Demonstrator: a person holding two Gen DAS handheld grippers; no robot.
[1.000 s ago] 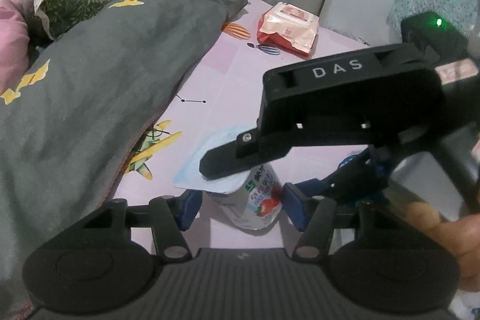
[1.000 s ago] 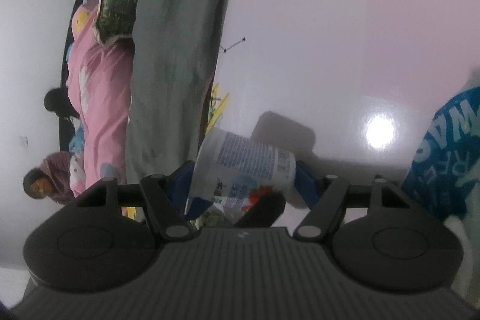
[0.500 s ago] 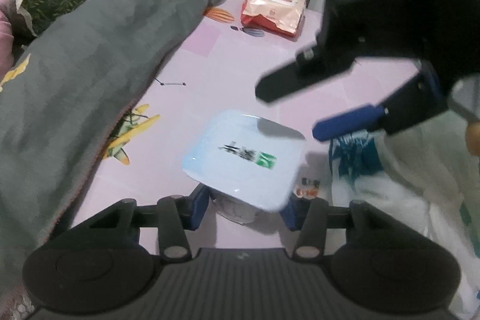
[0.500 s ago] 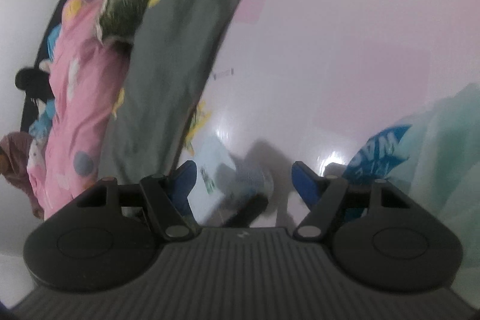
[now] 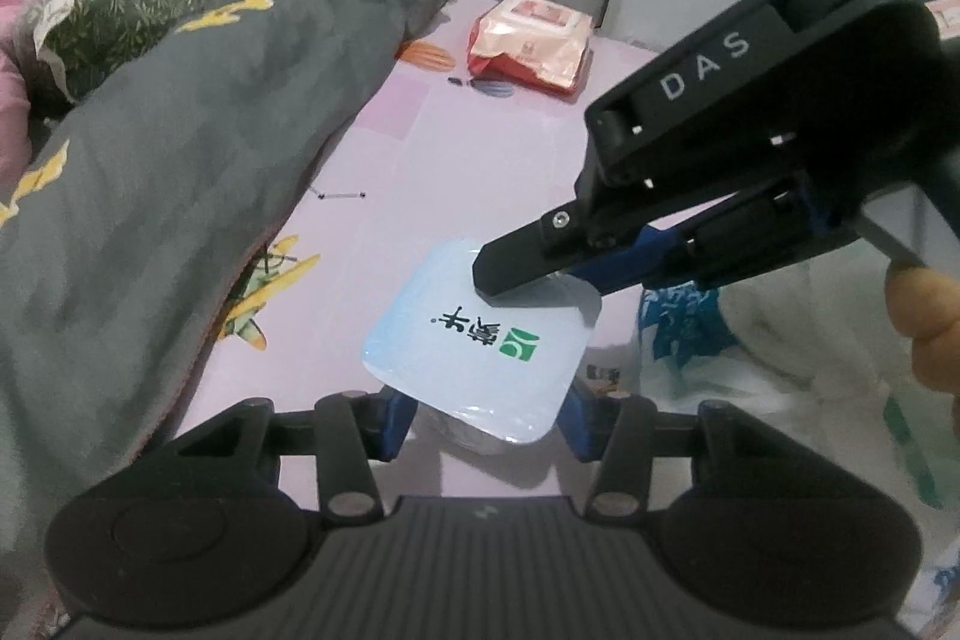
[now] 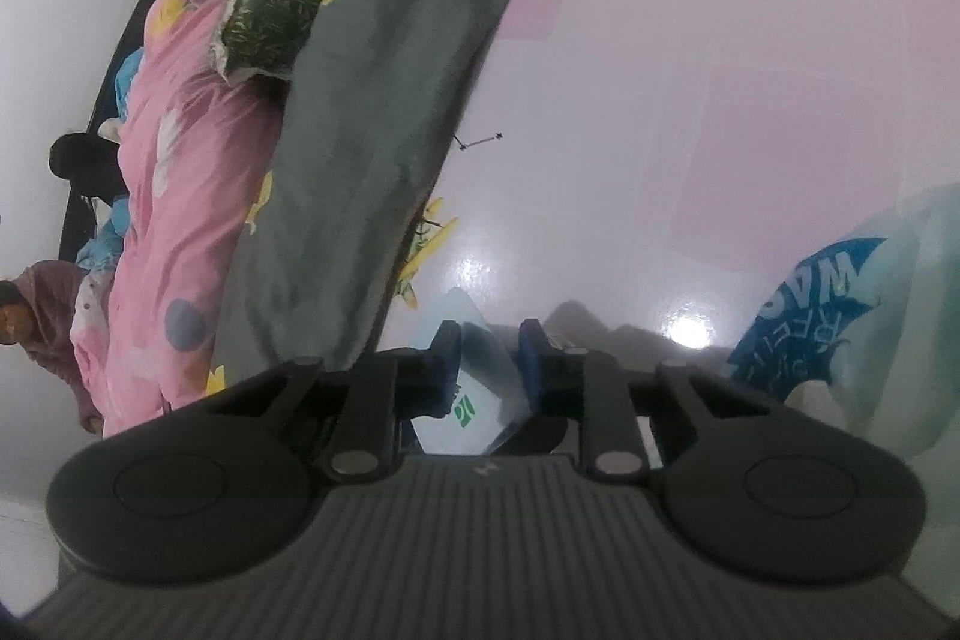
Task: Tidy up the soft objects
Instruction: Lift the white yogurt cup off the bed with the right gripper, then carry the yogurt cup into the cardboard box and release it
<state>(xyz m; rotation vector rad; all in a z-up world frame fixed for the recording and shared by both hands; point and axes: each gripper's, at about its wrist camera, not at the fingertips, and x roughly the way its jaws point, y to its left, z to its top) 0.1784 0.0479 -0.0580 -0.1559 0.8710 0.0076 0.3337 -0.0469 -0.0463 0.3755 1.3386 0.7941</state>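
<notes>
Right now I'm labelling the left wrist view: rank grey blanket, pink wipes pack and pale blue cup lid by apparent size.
1. Grey patterned blanket, by far largest.
2. and 3. Pale blue square cup lid looks bigger than the pink plastic wipes pack, but the lid is nearer, so unsure.

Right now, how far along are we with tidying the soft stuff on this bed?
Early. Nothing visibly looks sorted yet. In hand: the left gripper holds the yogurt cup by its body, while the right gripper pinches the far edge of its lid. Left: the red wipes pack lies loose on the pink sheet, the grey quilt is bunched, and the plastic bag is unpacked.
</notes>
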